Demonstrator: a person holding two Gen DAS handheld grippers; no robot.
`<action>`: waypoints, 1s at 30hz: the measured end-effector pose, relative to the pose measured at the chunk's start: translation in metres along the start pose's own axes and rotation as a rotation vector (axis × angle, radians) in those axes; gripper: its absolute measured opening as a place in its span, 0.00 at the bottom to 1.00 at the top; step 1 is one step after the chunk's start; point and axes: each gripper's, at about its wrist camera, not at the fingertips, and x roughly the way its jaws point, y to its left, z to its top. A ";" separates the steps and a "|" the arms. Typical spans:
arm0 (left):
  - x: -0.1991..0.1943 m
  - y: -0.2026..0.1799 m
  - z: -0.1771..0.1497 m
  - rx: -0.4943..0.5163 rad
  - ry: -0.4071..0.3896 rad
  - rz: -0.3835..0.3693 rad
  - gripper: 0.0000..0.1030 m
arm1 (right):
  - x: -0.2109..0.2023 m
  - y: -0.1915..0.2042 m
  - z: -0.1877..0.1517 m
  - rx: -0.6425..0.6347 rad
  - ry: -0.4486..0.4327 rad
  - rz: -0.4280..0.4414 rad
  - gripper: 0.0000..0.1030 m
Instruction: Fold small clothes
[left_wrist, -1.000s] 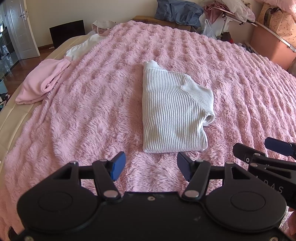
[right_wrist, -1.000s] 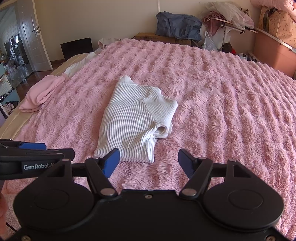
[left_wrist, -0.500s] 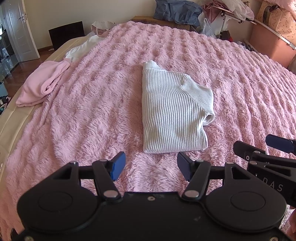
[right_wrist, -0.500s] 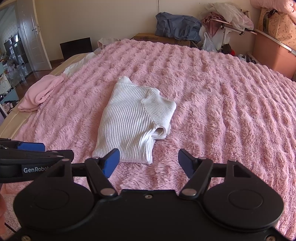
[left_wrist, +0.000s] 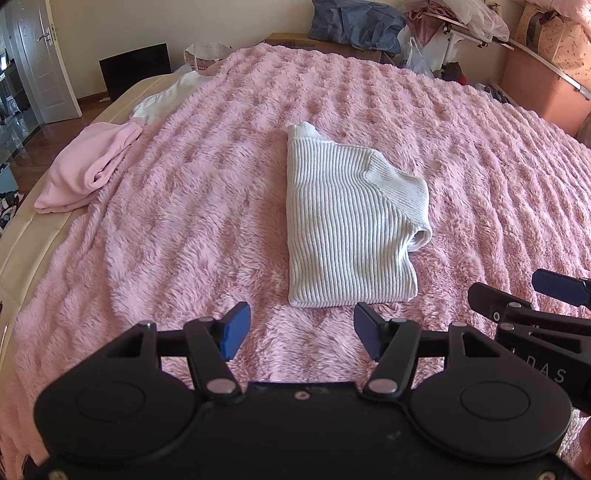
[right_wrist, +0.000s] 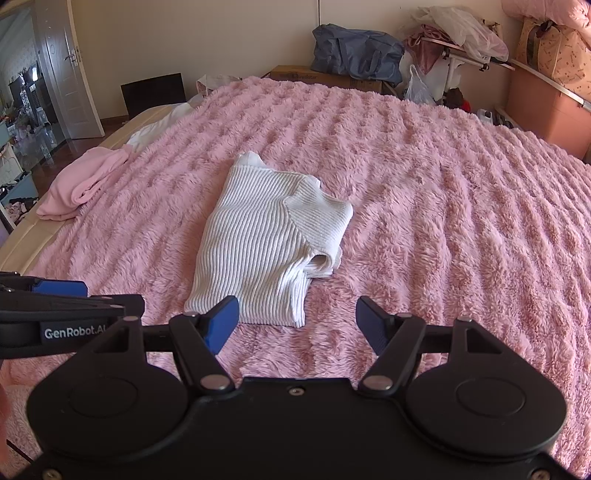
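White ribbed knit, one folded sweater (left_wrist: 347, 229) lies in the middle of the bed, on a fluffy pink blanket (left_wrist: 166, 236). One loose pink garment (left_wrist: 85, 170) sits at the blanket's left edge, with one white cloth (left_wrist: 166, 96) just beyond it. Two grippers hover side by side above the near blanket: the left gripper (left_wrist: 301, 334) and the right gripper (right_wrist: 297, 323) both have their jaws spread wide and hold nothing, short of the sweater's near hem.
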 end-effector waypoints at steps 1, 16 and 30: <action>0.000 -0.001 0.000 0.000 0.000 0.001 0.63 | 0.000 0.000 0.000 -0.001 0.000 0.000 0.69; 0.000 -0.001 -0.001 0.010 -0.001 0.030 0.63 | 0.000 0.001 -0.001 -0.002 0.003 0.000 0.69; 0.003 0.001 -0.001 -0.023 0.019 -0.011 0.63 | 0.001 0.001 -0.001 -0.003 0.003 0.000 0.69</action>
